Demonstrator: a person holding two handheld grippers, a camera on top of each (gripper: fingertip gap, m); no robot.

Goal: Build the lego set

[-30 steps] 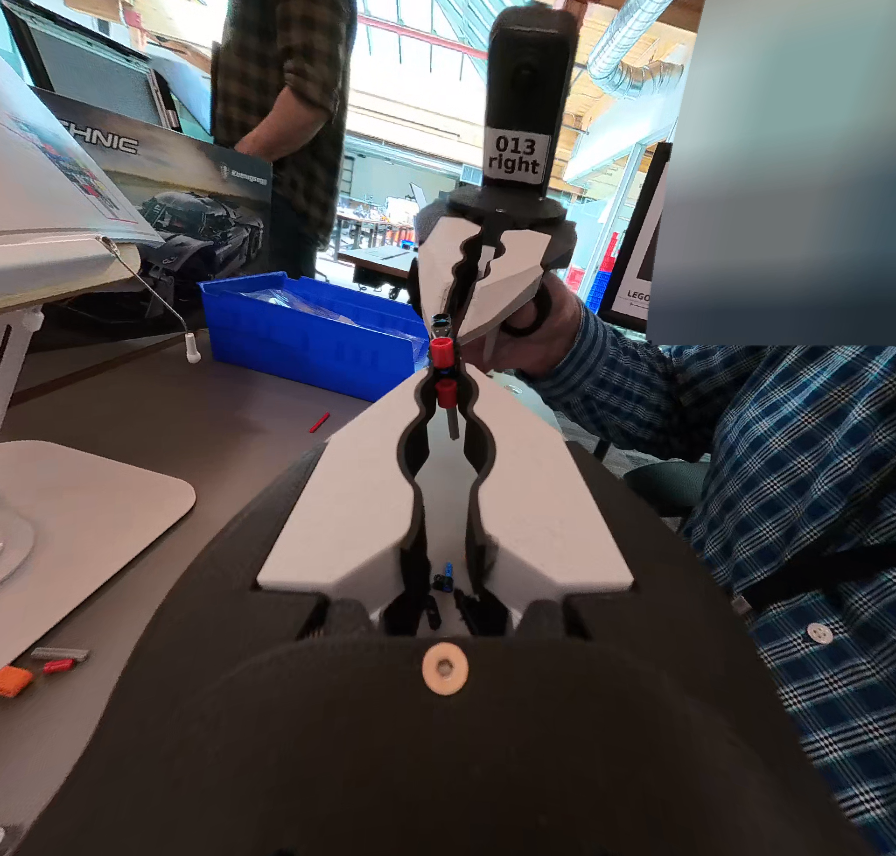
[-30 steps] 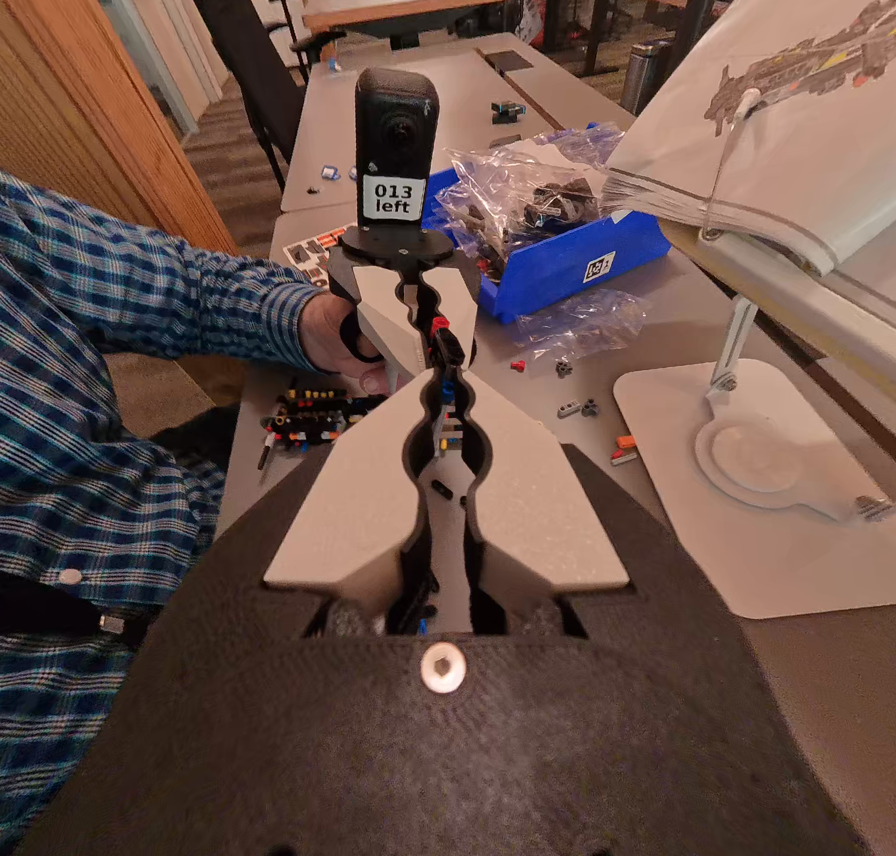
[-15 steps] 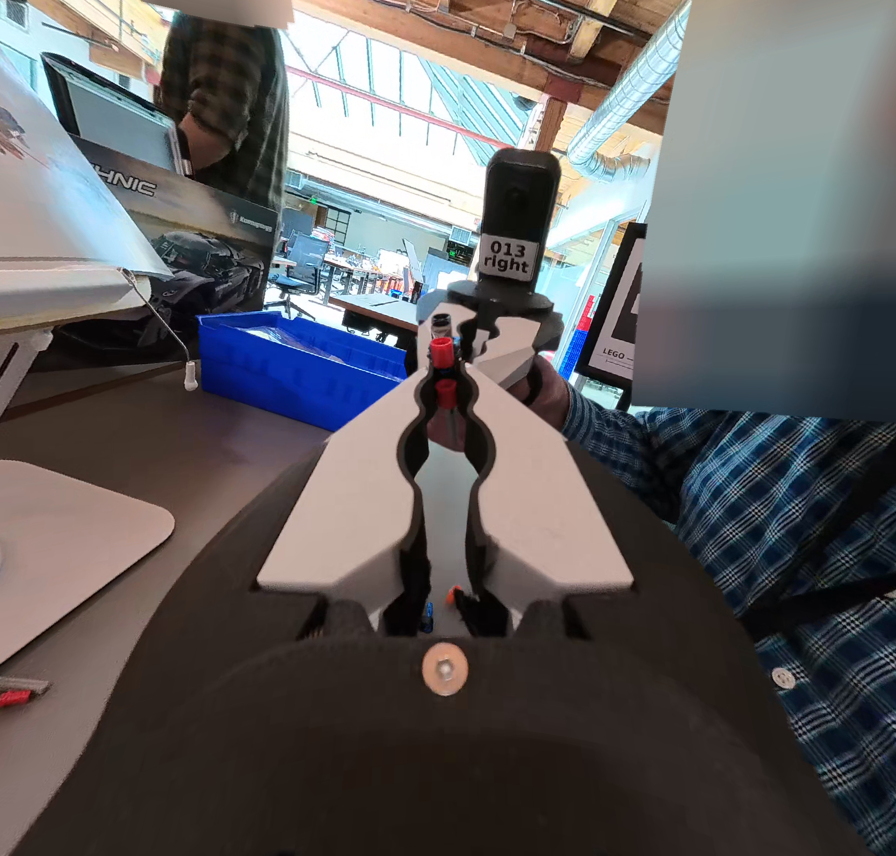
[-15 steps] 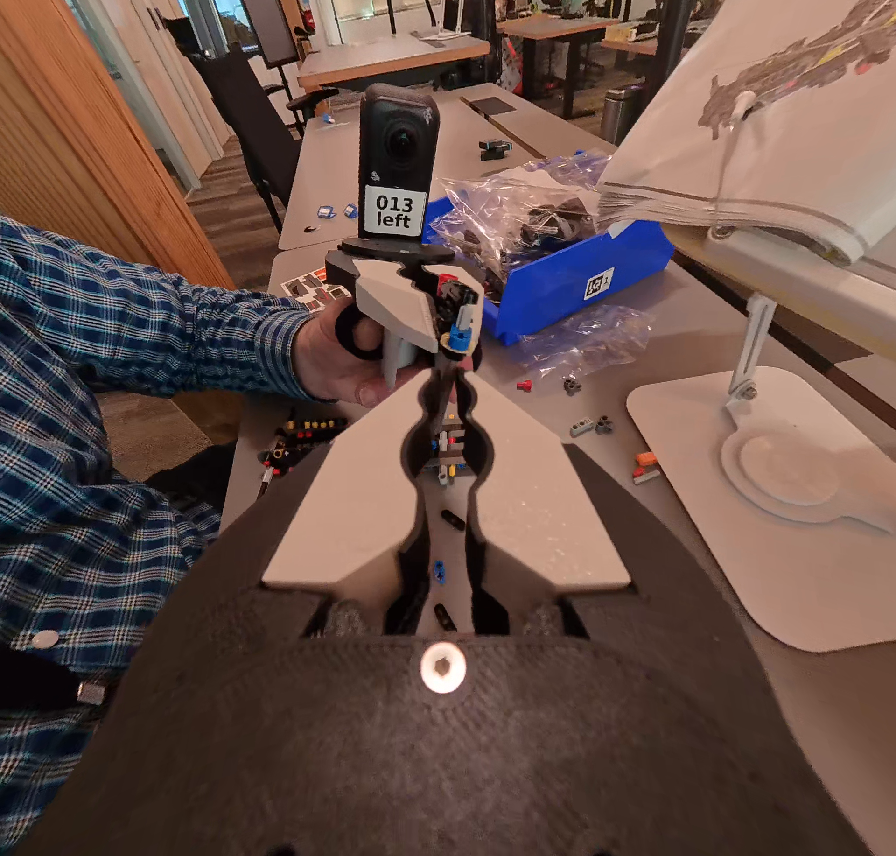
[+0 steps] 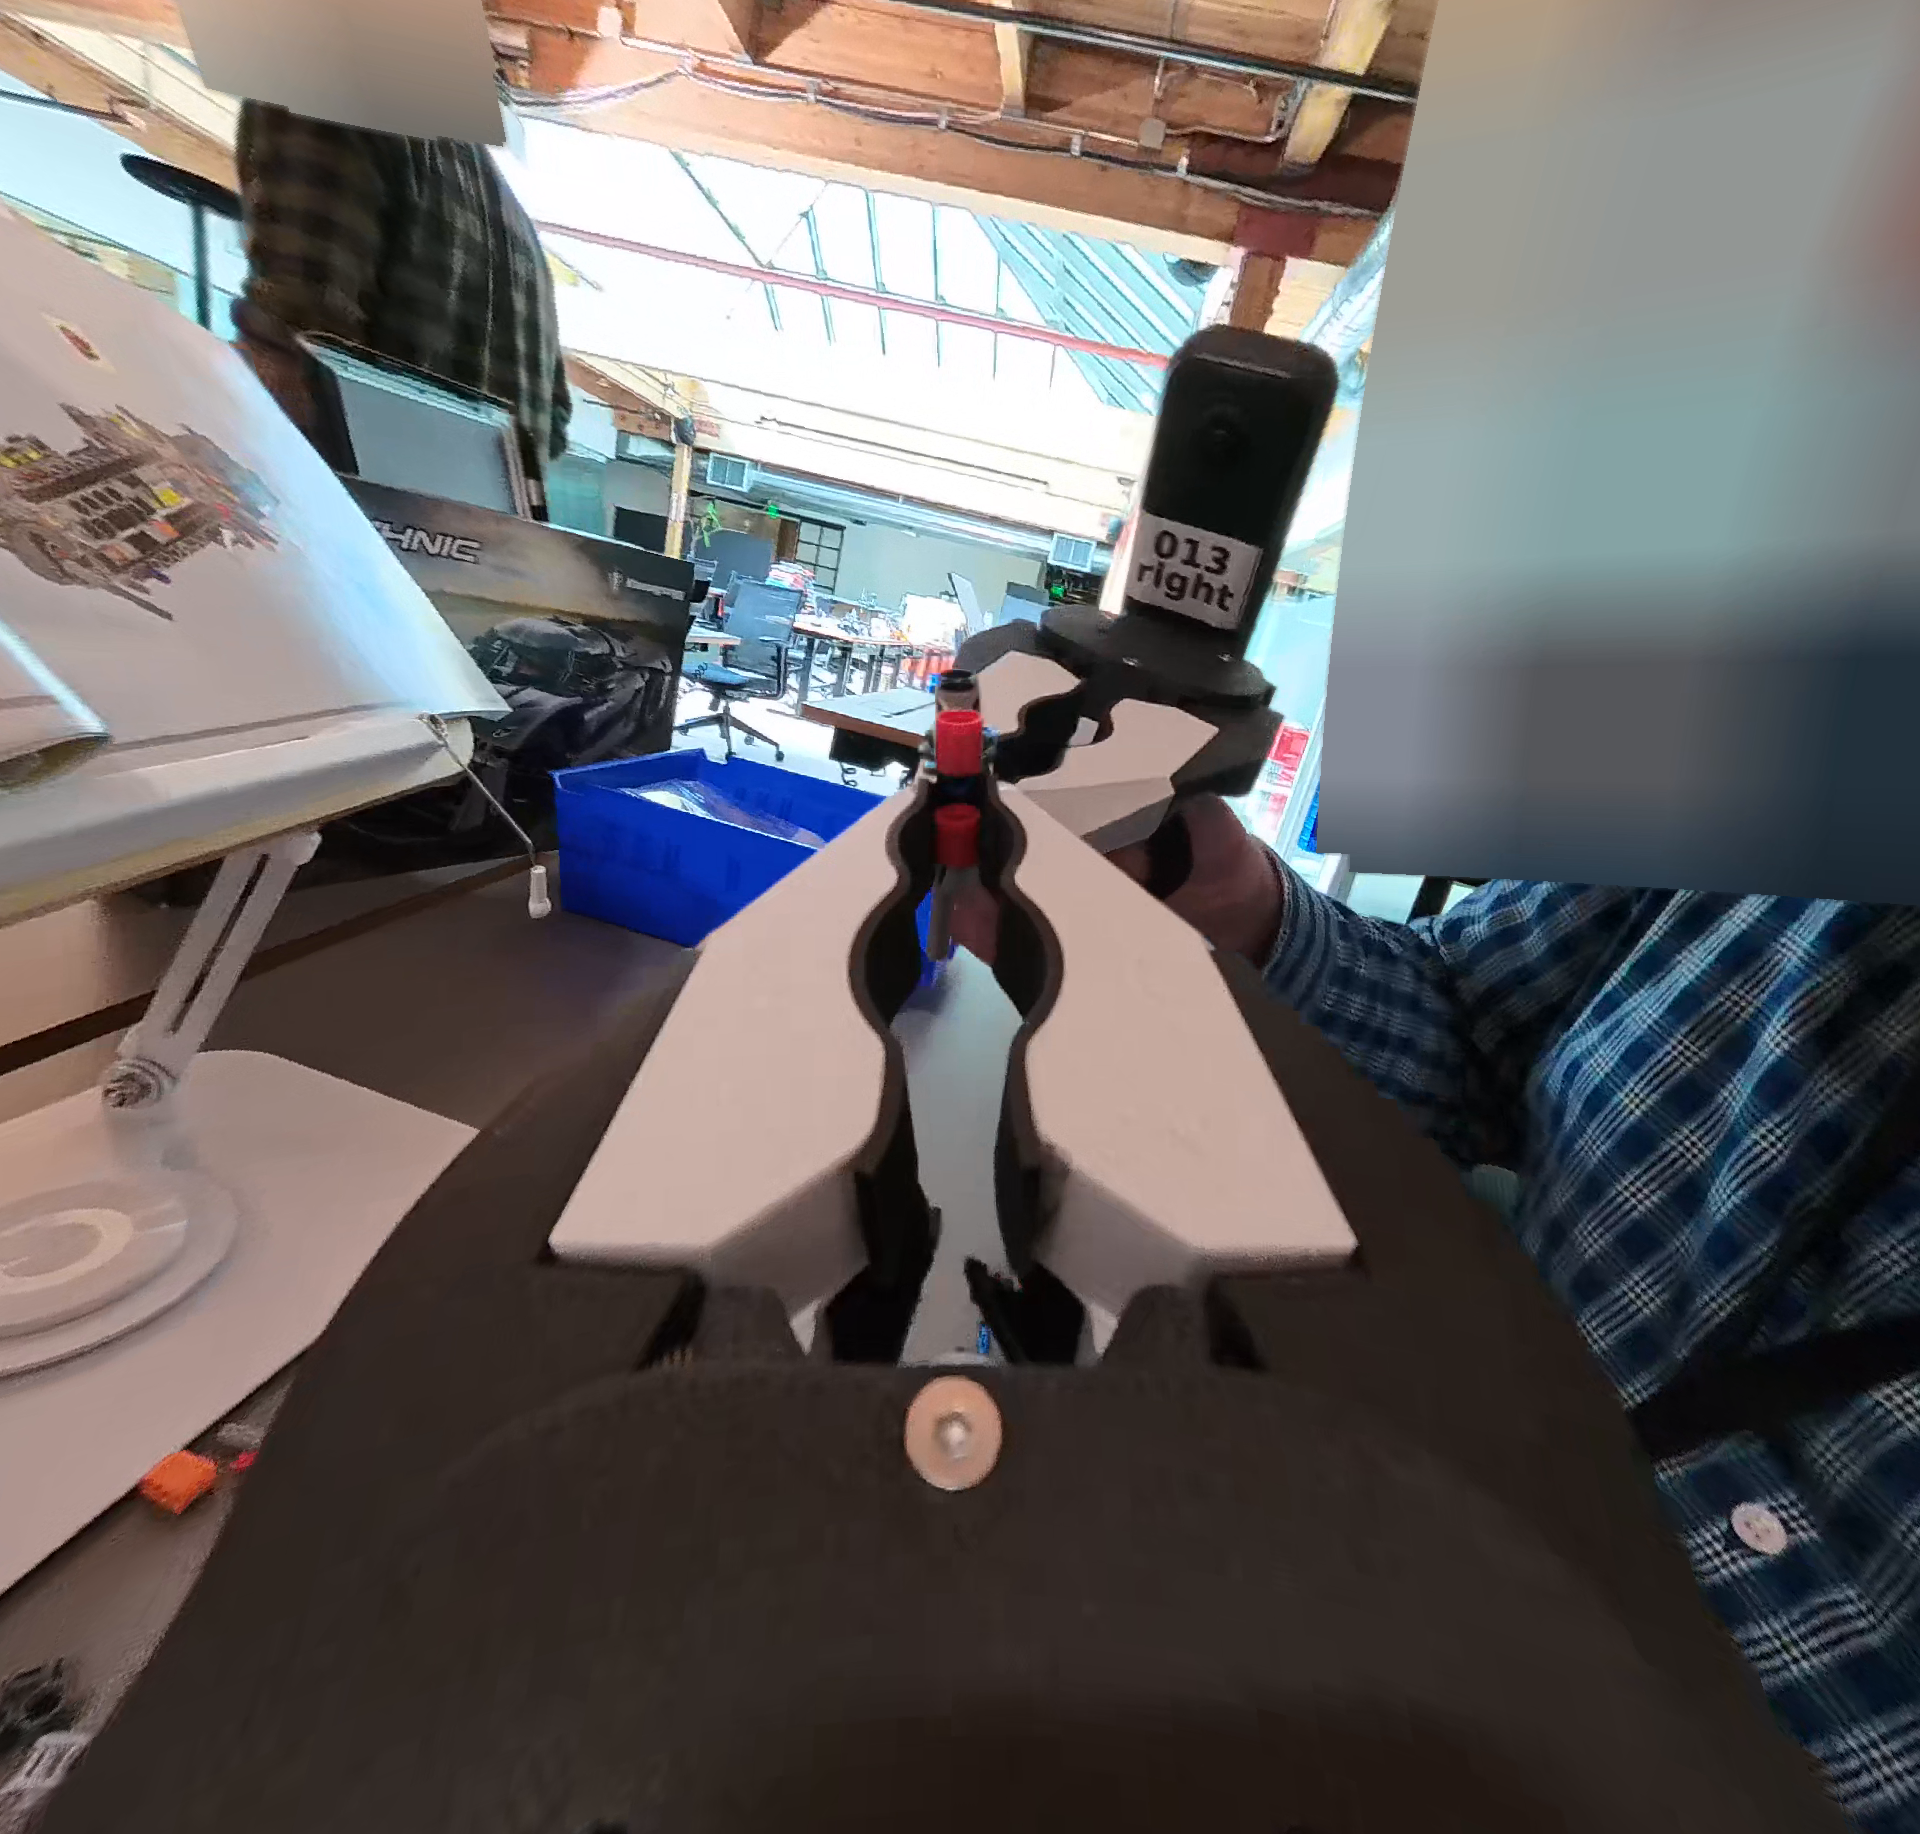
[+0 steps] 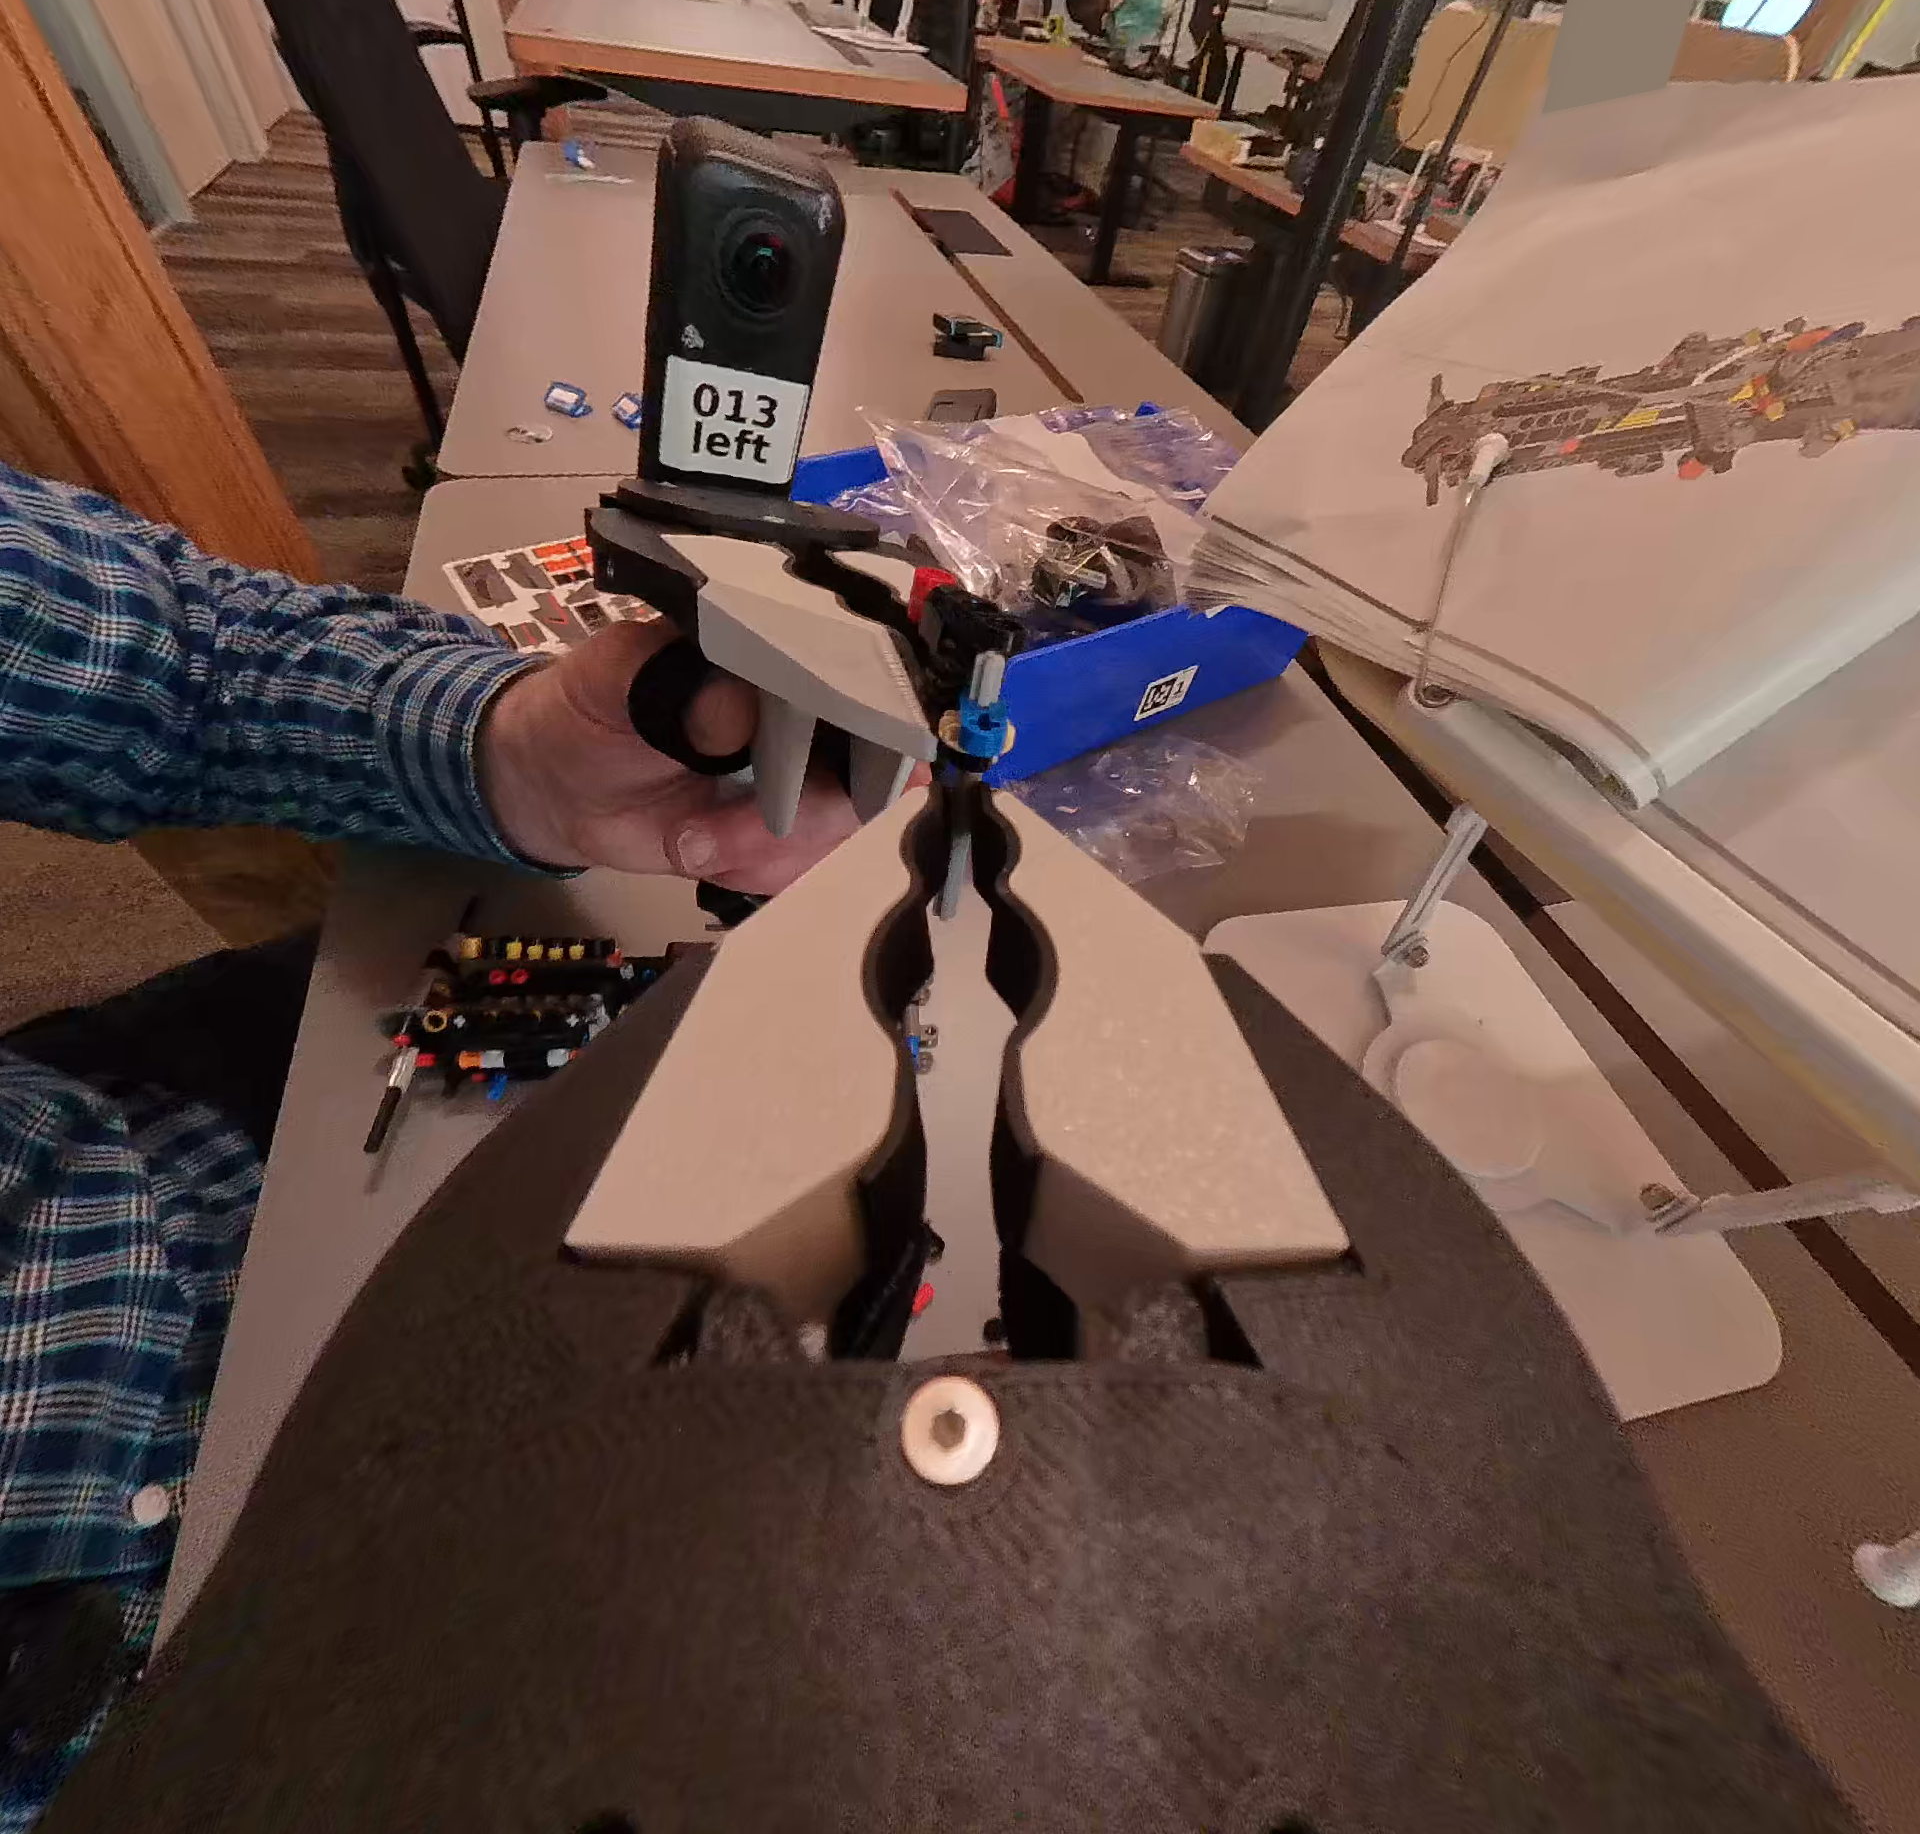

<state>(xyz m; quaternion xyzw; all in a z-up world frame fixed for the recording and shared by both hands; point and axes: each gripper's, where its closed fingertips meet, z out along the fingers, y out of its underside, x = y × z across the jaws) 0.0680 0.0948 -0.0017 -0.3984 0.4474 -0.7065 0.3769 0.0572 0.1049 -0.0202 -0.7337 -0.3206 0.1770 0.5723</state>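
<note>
Now | left wrist view: left claw [image 5: 954, 797] closed on a small sub-assembly [image 5: 954, 745] with red bushes on a grey axle, long axis running straight out past its tips; right claw [image 5: 1023, 745] just beyond, meeting it tip to tip | right wrist view: right claw [image 6: 956, 797] nearly closed, pinching the grey axle [image 6: 951, 875] end; blue connector [image 6: 982, 730] just ahead, touching left claw [image 6: 935, 714]; both aloft over the counter [image 6: 312, 1109].

White printed label [image 5: 1184, 574] on black camera [image 5: 1236, 434] right of blue bin [image 5: 665, 849]. Similar label [image 6: 732, 423] on second camera [image 6: 743, 267], left of bin. Square code sticker [image 6: 1166, 691] on bin front. Lettered box [image 5: 540, 579] behind bin.
</note>
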